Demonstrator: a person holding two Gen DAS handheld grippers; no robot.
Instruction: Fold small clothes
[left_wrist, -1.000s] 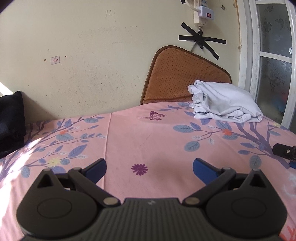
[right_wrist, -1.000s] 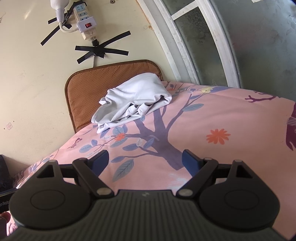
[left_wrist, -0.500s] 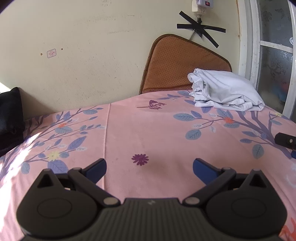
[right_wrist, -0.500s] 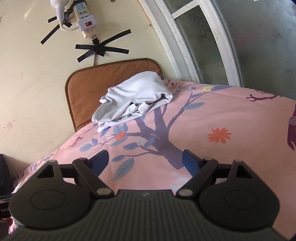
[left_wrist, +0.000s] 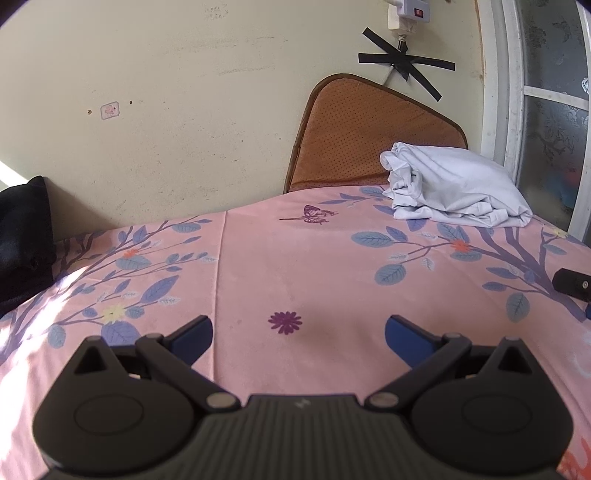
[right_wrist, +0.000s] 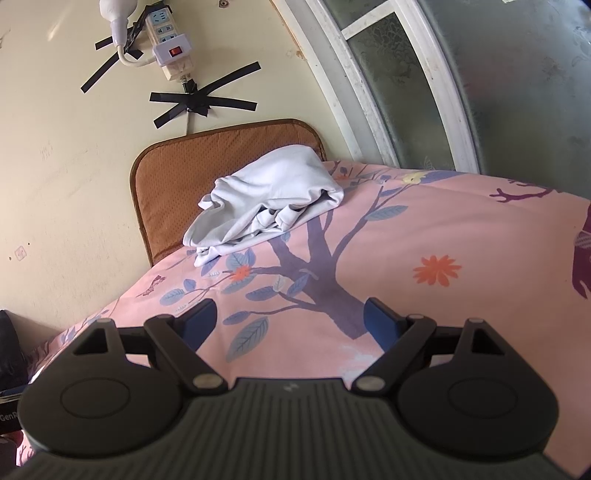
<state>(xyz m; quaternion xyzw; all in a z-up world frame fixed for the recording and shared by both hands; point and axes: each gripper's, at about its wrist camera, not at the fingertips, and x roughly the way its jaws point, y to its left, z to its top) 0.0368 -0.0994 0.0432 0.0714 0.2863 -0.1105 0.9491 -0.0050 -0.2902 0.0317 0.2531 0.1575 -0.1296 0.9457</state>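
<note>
A crumpled white garment (left_wrist: 454, 188) lies at the far right of the pink flowered sheet (left_wrist: 303, 266), against a brown cushion (left_wrist: 354, 136). In the right wrist view the white garment (right_wrist: 269, 199) lies far ahead, left of centre. My left gripper (left_wrist: 298, 334) is open and empty, low over the sheet and well short of the garment. My right gripper (right_wrist: 290, 319) is open and empty, also short of the garment. A black part of the right gripper (left_wrist: 572, 284) shows at the right edge of the left wrist view.
A cream wall (left_wrist: 184, 110) runs behind the bed, with a taped power strip (right_wrist: 170, 55). A white-framed frosted window (right_wrist: 461, 85) stands at the right. A black object (left_wrist: 22, 236) sits at the left edge of the sheet.
Both grippers stay open. The left wrist view has tilted and shifted slightly, so the garment and cushion sit a little differently in frame. The right wrist view has barely moved.
</note>
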